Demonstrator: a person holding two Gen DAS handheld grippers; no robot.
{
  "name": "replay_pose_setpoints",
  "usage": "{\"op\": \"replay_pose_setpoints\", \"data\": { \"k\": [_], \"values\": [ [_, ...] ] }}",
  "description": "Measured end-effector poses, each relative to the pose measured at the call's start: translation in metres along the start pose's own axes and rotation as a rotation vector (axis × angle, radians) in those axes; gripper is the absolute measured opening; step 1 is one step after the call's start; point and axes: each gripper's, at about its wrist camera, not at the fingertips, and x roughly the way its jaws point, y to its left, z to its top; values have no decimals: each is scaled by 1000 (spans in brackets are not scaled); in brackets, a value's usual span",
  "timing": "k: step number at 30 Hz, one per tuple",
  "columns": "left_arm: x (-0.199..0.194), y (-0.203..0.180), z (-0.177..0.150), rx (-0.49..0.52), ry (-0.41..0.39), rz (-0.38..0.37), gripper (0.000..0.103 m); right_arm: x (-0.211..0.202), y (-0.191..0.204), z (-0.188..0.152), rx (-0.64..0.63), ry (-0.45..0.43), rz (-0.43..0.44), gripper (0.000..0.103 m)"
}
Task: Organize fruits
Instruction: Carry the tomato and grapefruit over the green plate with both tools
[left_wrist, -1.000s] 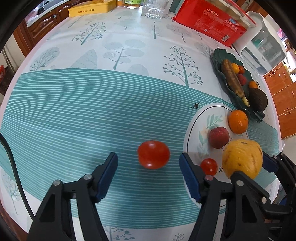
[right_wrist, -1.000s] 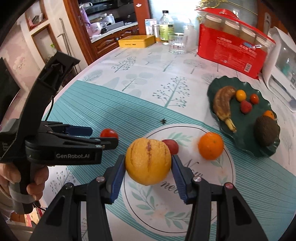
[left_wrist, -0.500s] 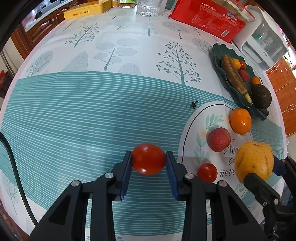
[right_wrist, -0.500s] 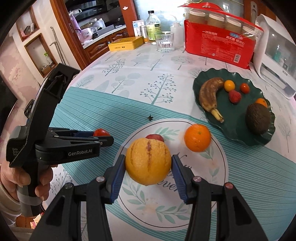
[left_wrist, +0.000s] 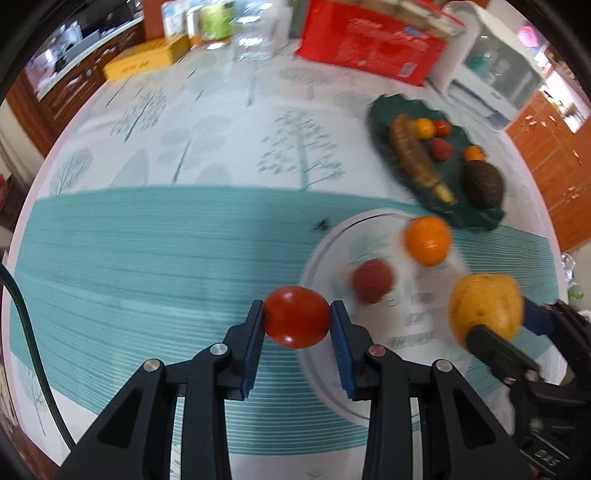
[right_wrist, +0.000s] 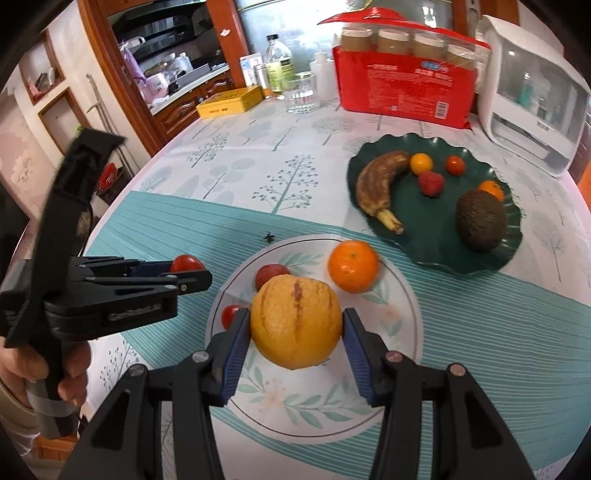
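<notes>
While both grippers are loaded, the step in hand reads as carrying fruit toward the green dish (right_wrist: 436, 218), taken here as the landmark; the left gripper (left_wrist: 296, 319) has its jaws clamped on a red tomato (left_wrist: 296, 317), held on the near-left side of the dish and well apart from it, at the left edge of the round printed circle (right_wrist: 402, 295) on the tablecloth (left_wrist: 147, 240); whether the tomato is clear of the cloth cannot be told from the blurred left view; the right gripper (right_wrist: 295, 326) has its jaws pressed against a large yellow fruit (right_wrist: 295, 321), held in front of the dish over that circle; dish already holds a browned banana (right_wrist: 380, 184), a dark avocado (right_wrist: 480, 221), a strawberry (right_wrist: 430, 182) and a few small round fruits; loose items in front of the dish: an orange (right_wrist: 353, 265) nearest it, a reddish fruit (right_wrist: 269, 273) partly hidden behind the yellow one, a small cherry tomato (right_wrist: 231, 314) farthest; judgement: next move calls for bringing each load over a bare patch of the dish, low before release, since round fruit may roll off the wavy rim; the yellow fruit needs the larger gap, probably the near centre.
</notes>
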Motion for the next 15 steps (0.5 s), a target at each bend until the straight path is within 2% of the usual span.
{"op": "replay_pose_setpoints", "data": {
  "k": [8,15],
  "values": [
    [-31,-43,28,101,-51,-79,33,-24,-26,9,54,-51,-34,50],
    [-53,-89,73,225,-109,-101,34,-41,-63,42,107,-99,-79,50]
  ]
}}
